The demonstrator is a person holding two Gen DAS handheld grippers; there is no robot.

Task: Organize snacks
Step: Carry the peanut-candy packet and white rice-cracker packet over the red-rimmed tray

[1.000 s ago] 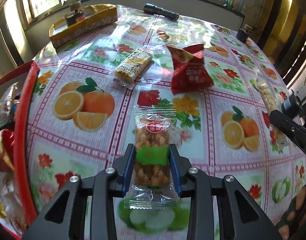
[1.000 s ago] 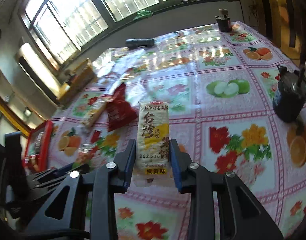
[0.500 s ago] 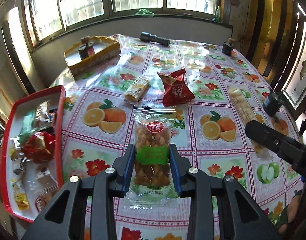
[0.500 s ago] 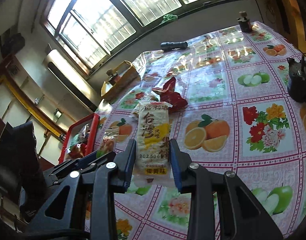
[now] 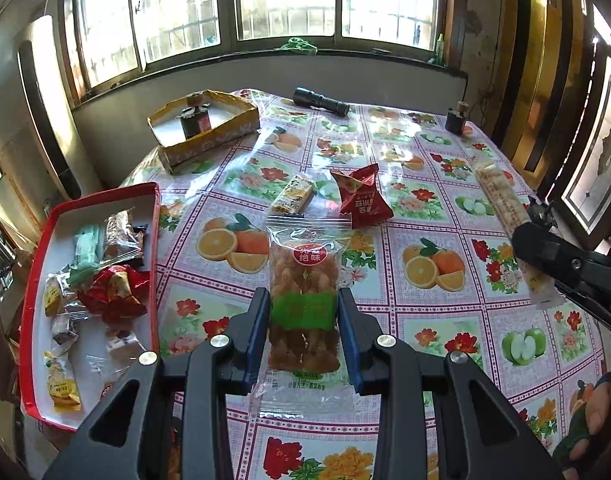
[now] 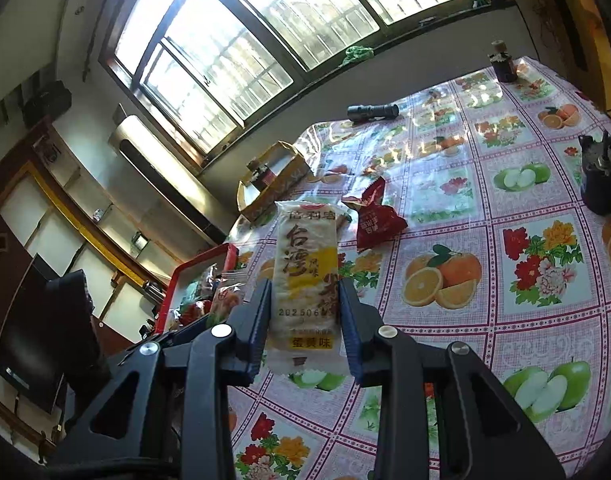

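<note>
The left claw [image 5: 304,320] squeezes one clear packet of brown twisty snacks with a green label [image 5: 304,300], up above the flowery worktop [image 5: 433,332]. The right claw [image 6: 305,320] squeezes one long pale rice-cracker packet with a yellow patch [image 6: 307,276]. Two snacks lie on the worktop: one red foil bag [image 5: 361,198] and one small yellow bar [image 5: 293,194]. One red tray [image 5: 25,320] at the left edge holds many wrapped snacks.
</note>
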